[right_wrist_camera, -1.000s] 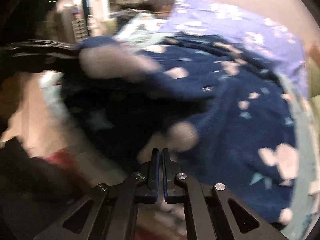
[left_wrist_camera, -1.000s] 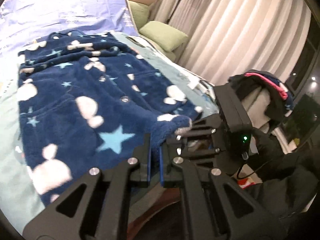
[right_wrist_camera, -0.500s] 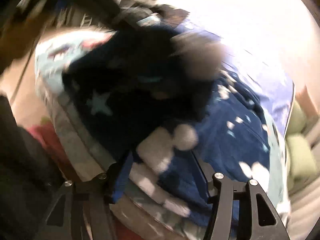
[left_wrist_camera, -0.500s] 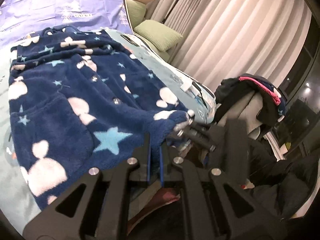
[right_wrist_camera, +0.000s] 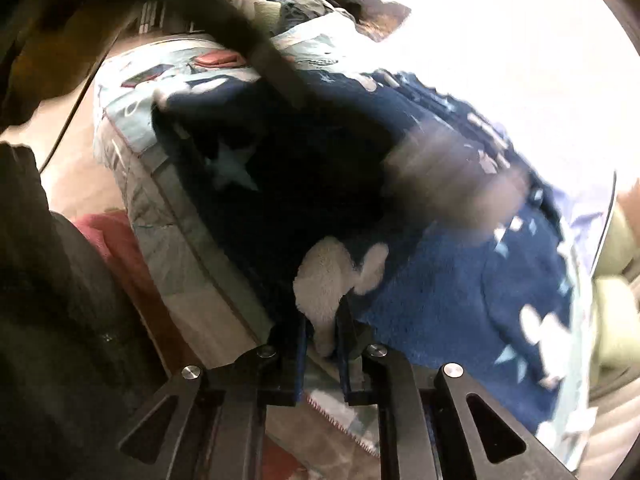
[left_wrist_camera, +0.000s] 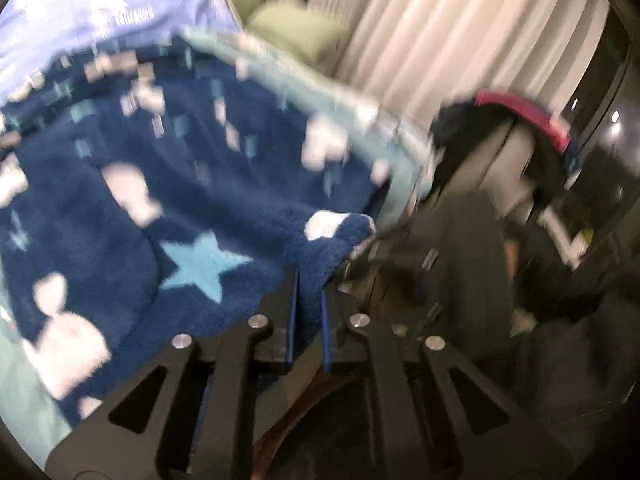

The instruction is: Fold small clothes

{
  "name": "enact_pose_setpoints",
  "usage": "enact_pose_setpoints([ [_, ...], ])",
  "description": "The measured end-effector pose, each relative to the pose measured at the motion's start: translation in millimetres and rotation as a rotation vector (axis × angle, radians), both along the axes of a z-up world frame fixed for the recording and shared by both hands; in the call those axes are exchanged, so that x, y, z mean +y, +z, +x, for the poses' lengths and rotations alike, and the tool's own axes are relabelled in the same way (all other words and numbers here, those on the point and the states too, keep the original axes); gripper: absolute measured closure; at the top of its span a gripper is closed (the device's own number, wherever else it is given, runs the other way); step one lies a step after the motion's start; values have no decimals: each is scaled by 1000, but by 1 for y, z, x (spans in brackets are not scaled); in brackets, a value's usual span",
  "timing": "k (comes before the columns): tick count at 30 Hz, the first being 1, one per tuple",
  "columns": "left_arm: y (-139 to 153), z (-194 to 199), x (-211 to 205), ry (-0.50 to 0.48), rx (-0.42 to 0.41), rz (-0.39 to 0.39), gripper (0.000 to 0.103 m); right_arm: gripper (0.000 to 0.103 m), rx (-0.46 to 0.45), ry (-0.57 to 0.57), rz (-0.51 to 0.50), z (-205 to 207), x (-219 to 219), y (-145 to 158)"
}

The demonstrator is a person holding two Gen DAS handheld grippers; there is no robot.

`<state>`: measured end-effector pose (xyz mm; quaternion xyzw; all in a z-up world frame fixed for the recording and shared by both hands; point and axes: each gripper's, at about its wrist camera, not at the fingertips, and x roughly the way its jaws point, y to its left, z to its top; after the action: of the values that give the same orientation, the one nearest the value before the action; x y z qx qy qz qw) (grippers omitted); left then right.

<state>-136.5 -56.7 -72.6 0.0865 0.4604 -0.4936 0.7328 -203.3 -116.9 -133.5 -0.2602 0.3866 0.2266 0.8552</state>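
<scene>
A navy fleece garment (left_wrist_camera: 192,184) with white patches and light blue stars lies spread on the bed. My left gripper (left_wrist_camera: 310,280) pinches its near corner. The jaws are opening slightly, and fleece is still pressed between the pads. In the right wrist view the same garment (right_wrist_camera: 440,300) hangs over the bed's edge. My right gripper (right_wrist_camera: 322,320) is closing on a white fluffy patch of the hem, and the patch is squeezed between its pads. Both views are motion-blurred.
The bed has a pale teal quilt (left_wrist_camera: 360,112), a lilac sheet (left_wrist_camera: 100,8) and green pillows (left_wrist_camera: 296,28) at the far end. Curtains (left_wrist_camera: 460,40) hang behind it. A chair heaped with dark clothes (left_wrist_camera: 520,120) stands to the right. A red cloth (right_wrist_camera: 116,240) lies on the floor.
The right gripper opened wide, then closed on the white patch at the hem. The left gripper sank toward the bed with its corner of fleece, and its pads parted slightly.
</scene>
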Motion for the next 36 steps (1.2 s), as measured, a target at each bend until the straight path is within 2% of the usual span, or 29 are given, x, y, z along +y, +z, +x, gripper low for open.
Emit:
enact_pose_setpoints([
  [2, -28, -2, -8, 3, 8, 128, 90, 79, 73, -1, 104, 2, -17, 10],
  [3, -35, -3, -7, 11, 9, 156, 90, 76, 111, 7, 154, 0, -26, 16],
  [5, -33, -2, -1, 24, 23, 143, 89, 71, 205, 5, 243, -6, -49, 26],
  [6, -26, -2, 6, 33, 41, 109, 83, 65, 217, -23, 266, -7, -61, 29],
  [7, -18, -1, 13, 45, 51, 78, 78, 59, 199, -89, 293, -8, -79, 37],
  [8, -4, 1, 24, 76, 47, 28, 65, 56, 178, -161, 323, -9, -94, 47],
  [9, 6, 2, 34, 111, 27, -4, 50, 51, 162, -258, 382, -3, -120, 54],
  [11, 26, 7, 61, 218, -45, -52, 34, 44, 159, -412, 535, 5, -166, 60],
  [12, 33, 12, 76, 286, -82, -57, 31, 42, 162, -517, 632, 11, -195, 61],
  [13, 35, 17, 87, 337, -99, -50, 30, 42, 163, -592, 681, 14, -213, 58],
  [15, 28, 33, 115, 476, -81, -6, 27, 42, 183, -690, 716, 23, -236, 49],
  [17, 10, 46, 136, 587, -1, 42, 27, 42, 239, -716, 749, 29, -243, 35],
  [18, -4, 51, 146, 618, 72, 42, 27, 42, 274, -708, 771, 35, -244, 27],
  [21, -32, 56, 156, 636, 182, 52, 27, 42, 348, -674, 777, 37, -236, 10],
  [23, -39, 54, 155, 633, 162, 53, 27, 38, 344, -652, 750, 43, -229, 7],
  [25, -39, 52, 153, 622, 135, 45, 27, 30, 357, -644, 777, 53, -232, 5],
  [27, -39, 45, 153, 617, 139, 31, 29, 26, 373, -654, 813, 50, -234, 5],
  [28, -39, 43, 152, 617, 140, 29, 32, 26, 381, -672, 829, 53, -233, 2],
  [30, -39, 42, 151, 601, 153, 30, 61, 25, 392, -694, 852, 56, -234, 2],
  [33, -40, 38, 148, 599, 201, 10, 77, 24, 406, -691, 836, 59, -229, 4],
  [34, -40, 38, 149, 601, 206, 8, 81, 30, 414, -684, 837, 58, -229, 4],
  [35, -38, 37, 150, 603, 210, 6, 85, 40, 431, -667, 844, 58, -229, 5],
  [36, -36, 37, 150, 608, 208, 0, 87, 77, 453, -653, 855, 59, -228, 5],
])
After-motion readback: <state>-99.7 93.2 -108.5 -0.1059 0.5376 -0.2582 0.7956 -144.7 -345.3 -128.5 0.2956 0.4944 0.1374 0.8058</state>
